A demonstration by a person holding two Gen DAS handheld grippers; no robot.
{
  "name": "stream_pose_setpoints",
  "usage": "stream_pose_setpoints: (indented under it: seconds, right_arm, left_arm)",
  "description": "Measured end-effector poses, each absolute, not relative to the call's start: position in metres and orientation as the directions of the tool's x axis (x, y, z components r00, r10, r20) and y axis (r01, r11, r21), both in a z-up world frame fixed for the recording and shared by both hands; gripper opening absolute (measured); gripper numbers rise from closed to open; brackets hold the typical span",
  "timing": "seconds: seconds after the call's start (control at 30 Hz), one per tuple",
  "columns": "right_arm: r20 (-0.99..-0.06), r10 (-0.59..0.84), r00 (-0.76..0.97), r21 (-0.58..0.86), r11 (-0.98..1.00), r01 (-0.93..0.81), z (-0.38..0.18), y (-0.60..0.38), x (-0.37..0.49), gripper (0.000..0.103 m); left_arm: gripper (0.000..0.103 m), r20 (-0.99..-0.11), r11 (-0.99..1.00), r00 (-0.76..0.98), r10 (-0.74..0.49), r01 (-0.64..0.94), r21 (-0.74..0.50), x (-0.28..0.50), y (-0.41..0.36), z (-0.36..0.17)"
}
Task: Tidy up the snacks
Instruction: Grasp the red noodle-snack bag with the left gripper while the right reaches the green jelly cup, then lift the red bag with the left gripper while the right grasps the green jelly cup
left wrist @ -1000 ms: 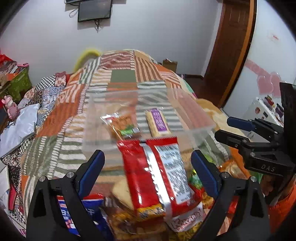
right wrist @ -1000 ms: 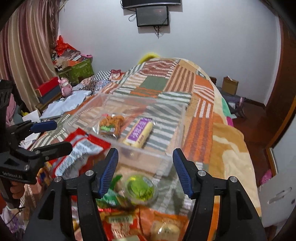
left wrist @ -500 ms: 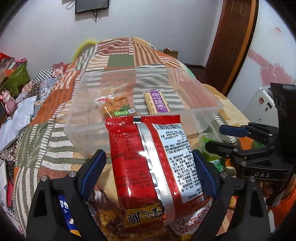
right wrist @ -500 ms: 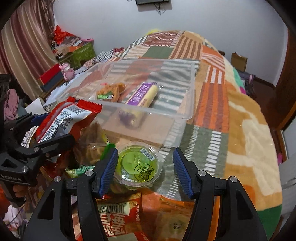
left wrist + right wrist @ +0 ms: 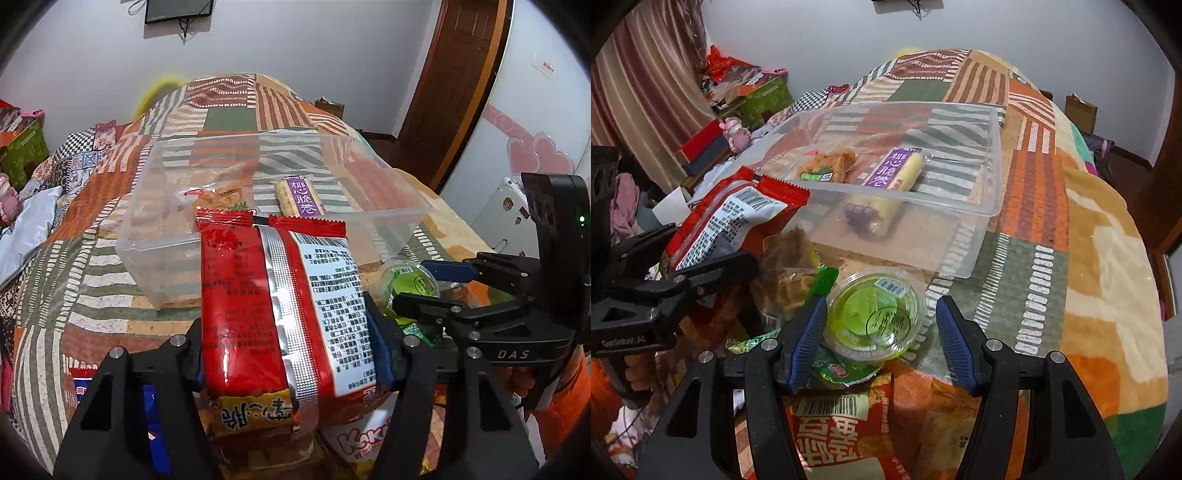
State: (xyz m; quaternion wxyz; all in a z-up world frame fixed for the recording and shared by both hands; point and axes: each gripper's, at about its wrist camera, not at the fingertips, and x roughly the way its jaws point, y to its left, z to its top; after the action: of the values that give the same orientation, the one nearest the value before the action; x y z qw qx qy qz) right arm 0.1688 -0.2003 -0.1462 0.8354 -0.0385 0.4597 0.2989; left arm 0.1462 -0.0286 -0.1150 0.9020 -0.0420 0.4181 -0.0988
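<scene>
My left gripper [image 5: 288,350] is shut on a red snack bag [image 5: 277,314], which points toward a clear plastic bin [image 5: 406,218] on the bed. The bag also shows in the right wrist view [image 5: 735,218]. The bin [image 5: 990,206] holds an orange snack pack [image 5: 827,166] and a purple-labelled roll [image 5: 897,171]. My right gripper [image 5: 881,339] is open, its fingers on either side of a round green jelly cup [image 5: 875,317] lying just in front of the bin. The cup also shows in the left wrist view [image 5: 410,280].
Several loose snack packets [image 5: 831,417] are piled on the patchwork bedspread [image 5: 1089,258] under and in front of both grippers. A blue packet [image 5: 155,417] lies low left. Boxes and clutter [image 5: 746,96] stand beside the bed at left; a wooden door [image 5: 454,92] is at right.
My left gripper has closed on the red bag, which was lying between open fingers before. My right gripper has moved down and forward so the green cup sits between its fingers.
</scene>
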Motion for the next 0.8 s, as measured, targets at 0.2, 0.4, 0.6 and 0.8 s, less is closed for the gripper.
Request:
stream_pose_setpoints:
  seconds: [0.2,0.4,0.6,0.8]
  right_arm:
    - [-0.794,0.476,0.379,0.227,0.810,-0.541,-0.149,-0.200,0.171,0.058]
    - [-0.809,0.458,0.368,0.212,0.811,-0.545,-0.157,-0.193,0.174,0.051]
    - [-0.792,0.423,0.440,0.144,0.830,-0.539,-0.148,-0.193,0.163,0.040]
    - [-0.776,0.412,0.478,0.129,0.845,-0.519,-0.141,-0.200,0.159,0.035]
  left_arm:
    - [0.063,-0.733,0.978,0.647,-0.209,0.144,-0.151,0.141,-0.027,-0.110]
    - [0.063,-0.716,0.977,0.664,-0.215,0.146,-0.158,0.134,-0.025,-0.101]
    - [0.063,-0.695,0.977,0.687,-0.212,0.133,-0.167,0.132,-0.019,-0.091]
    - [0.063,-0.667,0.978,0.718,-0.199,0.107,-0.177,0.131,-0.009,-0.078]
